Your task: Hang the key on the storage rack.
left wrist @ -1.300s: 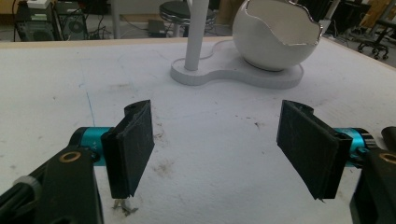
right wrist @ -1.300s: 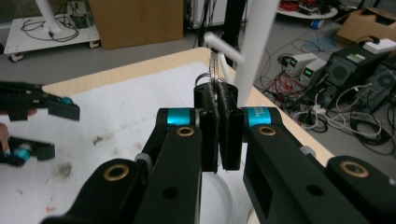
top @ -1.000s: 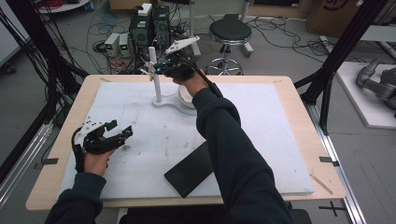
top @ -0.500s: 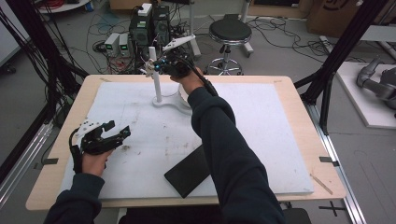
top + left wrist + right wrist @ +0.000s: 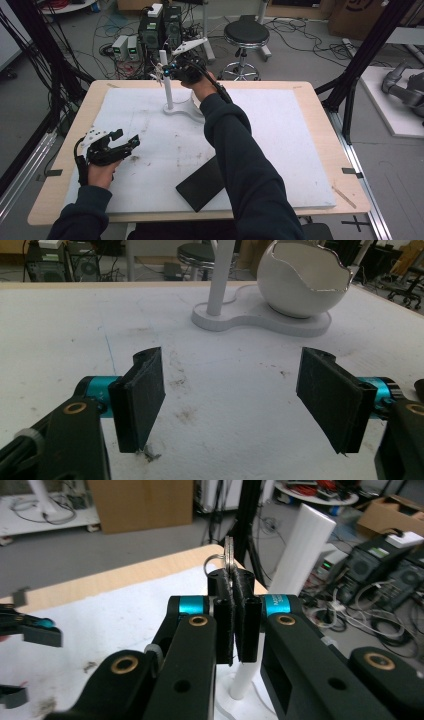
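The key (image 5: 229, 555) stands on edge in my right gripper (image 5: 233, 587), clamped between its closed jaws, blade hidden, ring (image 5: 212, 562) poking up. It's beside the top of the white post (image 5: 166, 82), which the right hand is nearer. My left gripper (image 5: 116, 145) rests open, well apart.

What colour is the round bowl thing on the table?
White. The bowl, with its jagged broken-egg rim, shows best in the left gripper view.

This looks like a lab: black computer boxes (image 5: 161, 27) and tangled cables (image 5: 107, 35) sit on the grey floor (image 5: 300, 55), beside a round black stool (image 5: 246, 32) and a black metal frame (image 5: 367, 55) around the wooden bench (image 5: 320, 100).
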The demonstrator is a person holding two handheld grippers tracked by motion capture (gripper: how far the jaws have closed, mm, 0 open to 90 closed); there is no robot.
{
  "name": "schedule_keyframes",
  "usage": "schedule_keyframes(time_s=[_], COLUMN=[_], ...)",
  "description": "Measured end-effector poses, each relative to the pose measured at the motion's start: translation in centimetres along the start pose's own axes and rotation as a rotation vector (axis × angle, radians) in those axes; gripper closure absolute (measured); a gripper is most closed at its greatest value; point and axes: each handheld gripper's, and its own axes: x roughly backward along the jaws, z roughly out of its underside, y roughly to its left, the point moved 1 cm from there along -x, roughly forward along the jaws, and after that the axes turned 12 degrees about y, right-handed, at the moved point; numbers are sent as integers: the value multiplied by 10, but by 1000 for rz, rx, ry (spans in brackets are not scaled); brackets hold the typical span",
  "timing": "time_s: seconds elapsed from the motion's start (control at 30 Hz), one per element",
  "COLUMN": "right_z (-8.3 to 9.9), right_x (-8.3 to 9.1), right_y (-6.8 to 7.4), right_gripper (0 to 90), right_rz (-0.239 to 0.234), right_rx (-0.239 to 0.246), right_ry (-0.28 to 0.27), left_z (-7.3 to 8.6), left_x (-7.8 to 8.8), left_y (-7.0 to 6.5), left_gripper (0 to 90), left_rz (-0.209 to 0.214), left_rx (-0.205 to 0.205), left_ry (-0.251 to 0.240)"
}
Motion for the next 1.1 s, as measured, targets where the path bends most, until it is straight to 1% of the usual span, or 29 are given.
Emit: schedule_keyframes(time_s=[0.03, 0.23, 0.33, 0.43, 0.63, 0.67, 0.7, 0.73, 0.77, 0.87, 0.9, 0.97, 1.0, 1.03, 1.1], right_z=[1, 3, 9, 15, 23, 25, 28, 32, 37, 56, 65, 86, 97, 109, 136], right_x=[-1, -1, 0, 2, -2, -2, 0, 2, 6, 21, 29, 44, 52, 60, 76], right_y=[-1, -2, -3, -4, -7, -7, -7, -8, -10, -16, -19, -23, -27, -29, -32], right_gripper=[887, 887, 887, 887, 875, 852, 754, 682, 622, 506, 479, 410, 387, 374, 334], right_rz=[4, 16, 8, 3, 34, 35, 42, 46, 58, 88, 96, 89, 90, 97, 113], right_rx=[0, -1, -6, -4, -21, -37, -54, -71, -87, -102, -102, -114, -116, -132, -144], right_ry=[9, 16, 20, 10, 56, 51, 38, 23, 21, 28, 22, 14, 28, 52, 63], left_z=[0, 0, 0, 0, 0, 1, 1, 1, 1, 2, 2, 1, 1, 1, 1], left_x=[0, 1, 1, 1, -1, -1, -1, -1, -1, 0, 0, 0, 0, -1, -2], left_y=[0, 1, 1, 1, -1, -1, -1, 0, 0, 1, 0, -1, -1, -2, -4], left_gripper=[272, 272, 272, 272, 272, 273, 272, 272, 272, 272, 272, 272, 272, 272, 270], left_rz=[1, 1, 0, 0, 5, 5, 6, 6, 6, 9, 11, 17, 20, 23, 28], left_rx=[-1, 2, 3, 2, 0, -2, 0, 1, 3, 5, 6, 5, 1, -2, -6], left_ry=[1, 1, 1, 2, 3, 5, 4, 3, 3, 7, 6, 6, 9, 10, 14])
